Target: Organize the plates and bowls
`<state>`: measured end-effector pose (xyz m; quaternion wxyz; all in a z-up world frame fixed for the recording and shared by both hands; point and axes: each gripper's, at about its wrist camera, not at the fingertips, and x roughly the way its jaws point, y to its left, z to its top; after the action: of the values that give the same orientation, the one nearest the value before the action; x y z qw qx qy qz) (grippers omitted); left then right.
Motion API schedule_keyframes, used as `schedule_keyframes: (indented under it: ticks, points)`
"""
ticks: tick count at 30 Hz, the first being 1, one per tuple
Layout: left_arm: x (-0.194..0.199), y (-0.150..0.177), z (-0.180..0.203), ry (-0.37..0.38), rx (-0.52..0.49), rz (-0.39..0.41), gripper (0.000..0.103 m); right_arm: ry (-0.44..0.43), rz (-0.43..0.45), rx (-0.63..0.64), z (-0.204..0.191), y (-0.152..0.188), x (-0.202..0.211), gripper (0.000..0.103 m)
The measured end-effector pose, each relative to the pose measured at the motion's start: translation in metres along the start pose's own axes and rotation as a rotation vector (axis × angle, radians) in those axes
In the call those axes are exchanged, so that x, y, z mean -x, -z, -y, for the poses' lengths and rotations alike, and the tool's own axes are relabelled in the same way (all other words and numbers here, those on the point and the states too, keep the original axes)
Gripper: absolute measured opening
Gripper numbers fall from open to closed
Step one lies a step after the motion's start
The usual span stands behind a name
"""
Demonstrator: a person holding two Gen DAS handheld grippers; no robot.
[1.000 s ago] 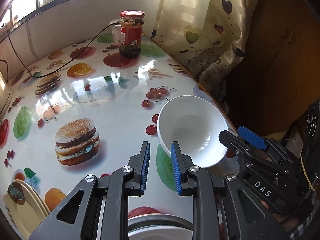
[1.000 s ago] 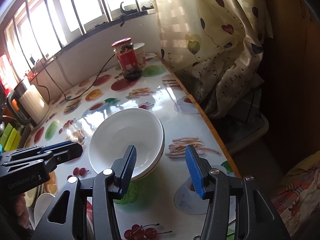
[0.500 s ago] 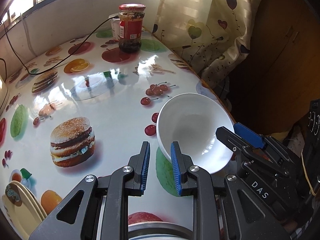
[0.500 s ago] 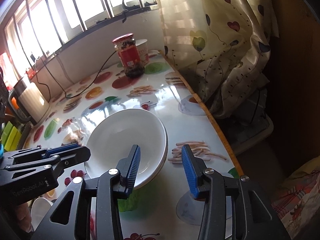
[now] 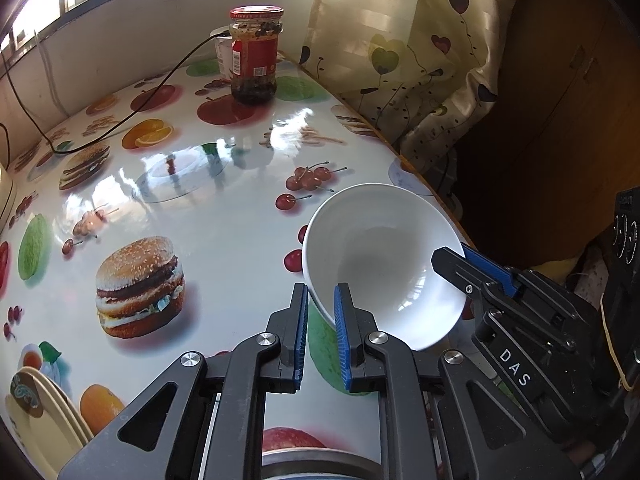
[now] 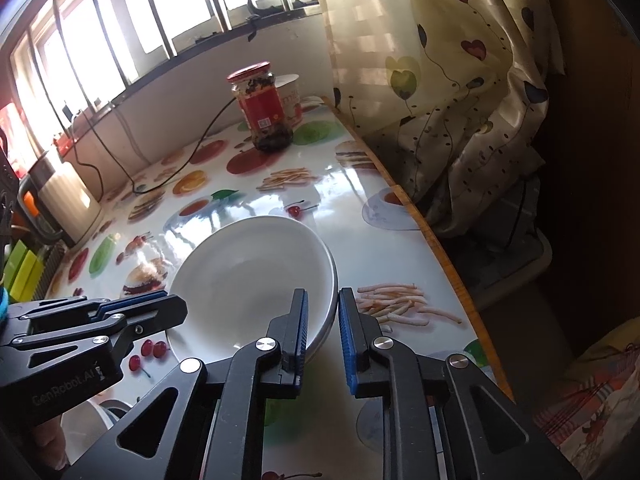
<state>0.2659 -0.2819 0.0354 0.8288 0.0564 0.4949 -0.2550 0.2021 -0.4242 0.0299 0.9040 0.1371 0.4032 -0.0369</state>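
A stack of two white bowls (image 5: pixel 384 264) is held tilted above the fruit-print table, near its right edge. My left gripper (image 5: pixel 321 298) is shut on the stack's near-left rim. My right gripper (image 6: pixel 323 300) is shut on the opposite rim of the same bowls (image 6: pixel 256 280); the lower bowl's edge shows under the upper one. Each gripper appears in the other's view, the right (image 5: pixel 472 264) and the left (image 6: pixel 160 304). Cream plates (image 5: pixel 36 420) lie at the table's near-left corner.
A red-lidded jar (image 5: pixel 254 56) and a white cup (image 6: pixel 290 96) stand at the far edge, with a black cable (image 5: pixel 160 84) across the table. A kettle (image 6: pixel 60 200) is at the left. A curtain (image 6: pixel 440 100) hangs off the right table edge (image 6: pixel 432 240). A dish rim (image 5: pixel 320 464) lies below my left gripper.
My right gripper has closed from wide open onto the bowls' rim. The bowl stack has tilted and shifted slightly toward the table's right edge; my left gripper kept its grip.
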Motion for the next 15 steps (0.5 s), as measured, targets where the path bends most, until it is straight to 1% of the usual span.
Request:
schedule_keyframes:
  ticks: [15]
  points:
    - [0.0003,0.0002,-0.0013,0.0,0.008,0.001,0.013,-0.003,0.002,-0.002,0.0012,-0.0003,0.0005,0.016]
